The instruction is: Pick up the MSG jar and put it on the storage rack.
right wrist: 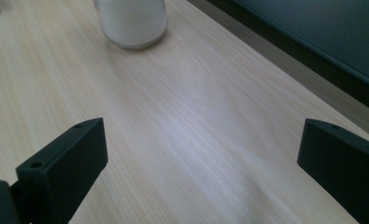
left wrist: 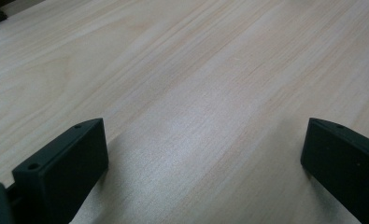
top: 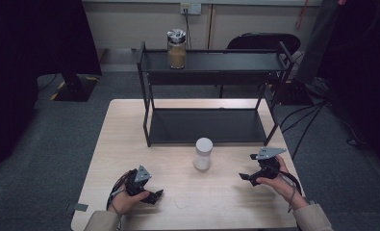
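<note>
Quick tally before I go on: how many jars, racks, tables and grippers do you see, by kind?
Jars: 2, a white jar on the table and an amber jar on the rack's top shelf
Racks: 1, black shelf rack
Tables: 1, wooden table
Grippers: 2, left gripper and right gripper, both open
Total: 6

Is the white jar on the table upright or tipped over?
Upright. The white jar stands on its base on the table, with its lid on top.

Black two-tier shelf rack stands at far side of pale wood bench. Glass jar of brown stuff, metal lid, upright on top tier, left end. Dark chair behind rack.
</note>
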A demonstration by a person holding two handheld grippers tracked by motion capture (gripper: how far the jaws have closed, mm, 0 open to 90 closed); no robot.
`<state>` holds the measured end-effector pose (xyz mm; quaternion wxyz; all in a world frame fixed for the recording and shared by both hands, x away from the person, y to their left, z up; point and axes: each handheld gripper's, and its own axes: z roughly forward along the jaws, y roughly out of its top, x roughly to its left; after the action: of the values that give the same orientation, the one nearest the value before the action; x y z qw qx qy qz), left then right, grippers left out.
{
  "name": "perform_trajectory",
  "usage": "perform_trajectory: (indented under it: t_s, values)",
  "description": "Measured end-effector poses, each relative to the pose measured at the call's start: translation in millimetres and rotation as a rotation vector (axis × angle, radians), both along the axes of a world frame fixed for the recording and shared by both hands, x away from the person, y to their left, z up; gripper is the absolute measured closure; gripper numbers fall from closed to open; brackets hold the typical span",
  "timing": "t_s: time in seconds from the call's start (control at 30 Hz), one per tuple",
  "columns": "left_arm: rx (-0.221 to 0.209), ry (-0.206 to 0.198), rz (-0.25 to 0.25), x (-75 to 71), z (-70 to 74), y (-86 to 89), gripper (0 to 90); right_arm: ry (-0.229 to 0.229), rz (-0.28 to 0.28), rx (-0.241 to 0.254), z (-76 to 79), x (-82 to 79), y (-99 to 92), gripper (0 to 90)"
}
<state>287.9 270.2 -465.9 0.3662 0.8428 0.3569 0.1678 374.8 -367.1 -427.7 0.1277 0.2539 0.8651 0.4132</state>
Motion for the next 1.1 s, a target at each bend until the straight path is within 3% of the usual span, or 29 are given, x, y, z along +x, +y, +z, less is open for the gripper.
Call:
perform_trajectory:
  t_s: [0.53,1.1]
  values:
    - [0.0,0.0,0.0,0.0,0.0,-0.1,0.0,0.0,0.07,0.023,24.6,16.6,23.1,0.2]
    - [0.0,0.0,0.0,0.0,0.0,-0.1,0.0,-0.007,0.134,0.008,44.4,34.9,54.3,0.2]
